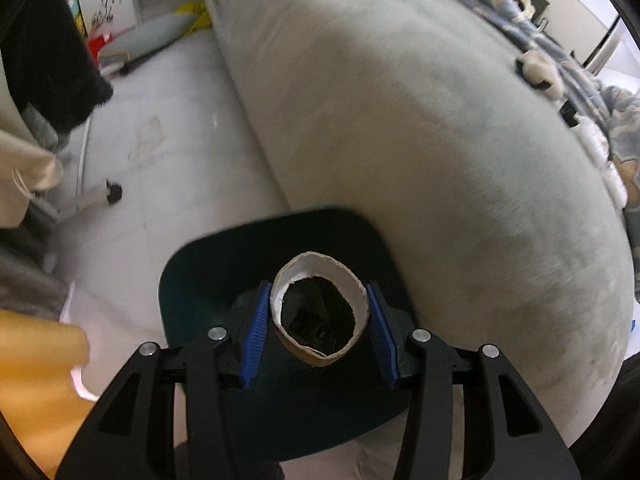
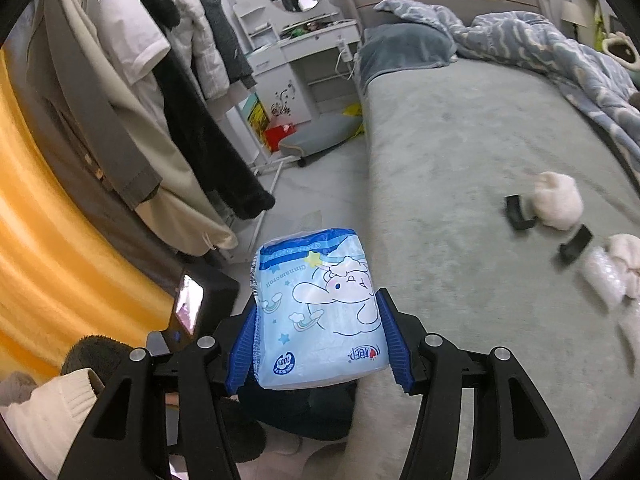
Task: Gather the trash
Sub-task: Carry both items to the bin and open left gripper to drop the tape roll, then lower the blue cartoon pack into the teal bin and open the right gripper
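Observation:
My left gripper (image 1: 319, 320) is shut on a squashed cardboard tube (image 1: 320, 312), held end-on above a dark green bin (image 1: 200, 280) that stands on the floor against the bed side. My right gripper (image 2: 316, 332) is shut on a light blue cartoon-print tissue pack (image 2: 320, 312), held over the floor beside the bed. On the bed lie white crumpled tissues (image 2: 558, 200), two small black pieces (image 2: 518, 212), and a clear plastic wrapper (image 2: 604, 280) at the right.
A grey bed (image 2: 460, 140) with a blue quilt (image 2: 540, 40) fills the right. A clothes rack with hanging coats (image 2: 132, 100) stands on the left, with an orange curtain (image 2: 36, 220) beside it. A white dresser (image 2: 304, 52) and a low wheeled stool (image 2: 320, 136) are at the back.

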Demonstrator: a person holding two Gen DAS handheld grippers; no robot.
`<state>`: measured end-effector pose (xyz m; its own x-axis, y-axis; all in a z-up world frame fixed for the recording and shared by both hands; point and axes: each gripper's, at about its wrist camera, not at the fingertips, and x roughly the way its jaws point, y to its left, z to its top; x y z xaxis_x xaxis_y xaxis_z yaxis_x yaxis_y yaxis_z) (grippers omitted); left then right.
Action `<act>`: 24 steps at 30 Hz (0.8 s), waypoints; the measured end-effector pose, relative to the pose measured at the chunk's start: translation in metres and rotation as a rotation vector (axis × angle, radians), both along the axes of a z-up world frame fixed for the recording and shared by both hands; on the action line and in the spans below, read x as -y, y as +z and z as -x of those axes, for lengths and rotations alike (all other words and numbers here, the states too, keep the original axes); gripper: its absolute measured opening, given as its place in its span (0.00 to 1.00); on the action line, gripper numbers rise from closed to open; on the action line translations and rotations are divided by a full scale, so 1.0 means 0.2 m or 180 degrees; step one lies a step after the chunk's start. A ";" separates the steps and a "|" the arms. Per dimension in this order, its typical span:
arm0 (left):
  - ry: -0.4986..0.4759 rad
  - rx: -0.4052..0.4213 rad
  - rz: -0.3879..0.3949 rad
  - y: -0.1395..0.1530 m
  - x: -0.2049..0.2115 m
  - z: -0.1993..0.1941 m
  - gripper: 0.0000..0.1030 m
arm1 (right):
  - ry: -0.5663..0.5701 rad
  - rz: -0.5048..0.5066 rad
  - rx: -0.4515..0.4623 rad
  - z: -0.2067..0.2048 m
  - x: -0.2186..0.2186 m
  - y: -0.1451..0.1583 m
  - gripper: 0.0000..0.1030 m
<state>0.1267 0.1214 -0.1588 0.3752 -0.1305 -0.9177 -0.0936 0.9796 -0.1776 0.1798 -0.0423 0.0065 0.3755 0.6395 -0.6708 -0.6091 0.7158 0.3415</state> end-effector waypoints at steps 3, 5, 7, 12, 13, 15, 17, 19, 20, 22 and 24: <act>0.0003 -0.0149 0.0053 -0.06 -0.02 0.01 0.48 | 0.0057 0.0034 -0.0018 0.01 -0.06 -0.02 0.56; 0.0016 -0.0242 0.0097 -0.10 -0.04 0.03 0.49 | 0.0080 0.0060 -0.0037 0.01 -0.09 -0.03 0.56; 0.0012 -0.0315 0.0035 -0.13 -0.05 0.04 0.49 | 0.0097 0.0086 -0.0055 0.00 -0.11 -0.05 0.55; 0.0043 -0.0449 0.0048 -0.17 -0.10 0.07 0.50 | 0.0143 0.0143 -0.0103 0.00 -0.18 -0.08 0.55; 0.0043 -0.0467 0.0059 -0.17 -0.12 0.08 0.52 | 0.0161 0.0159 -0.0109 0.00 -0.20 -0.09 0.56; 0.0045 -0.0471 0.0030 -0.17 -0.12 0.09 0.61 | 0.0187 0.0186 -0.0125 0.00 -0.23 -0.10 0.55; 0.0062 -0.0430 -0.0033 -0.16 -0.15 0.10 0.72 | 0.0202 0.0217 -0.0150 0.00 -0.26 -0.12 0.55; 0.0082 -0.0393 -0.0026 -0.14 -0.17 0.12 0.74 | 0.0215 0.0247 -0.0180 0.00 -0.28 -0.14 0.55; 0.0108 -0.0365 -0.0036 -0.12 -0.18 0.13 0.75 | 0.0222 0.0263 -0.0188 -0.01 -0.29 -0.15 0.55; 0.0164 -0.0320 -0.0048 -0.09 -0.21 0.14 0.76 | 0.0234 0.0290 -0.0209 -0.01 -0.32 -0.17 0.55; 0.0218 -0.0258 -0.0044 -0.06 -0.24 0.16 0.76 | 0.0251 0.0316 -0.0239 -0.02 -0.34 -0.19 0.55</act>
<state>0.0950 0.1696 -0.1710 0.3072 -0.0942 -0.9470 -0.1739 0.9728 -0.1532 0.1834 0.0266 -0.0319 0.2730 0.5942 -0.7566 -0.6401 0.6993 0.3182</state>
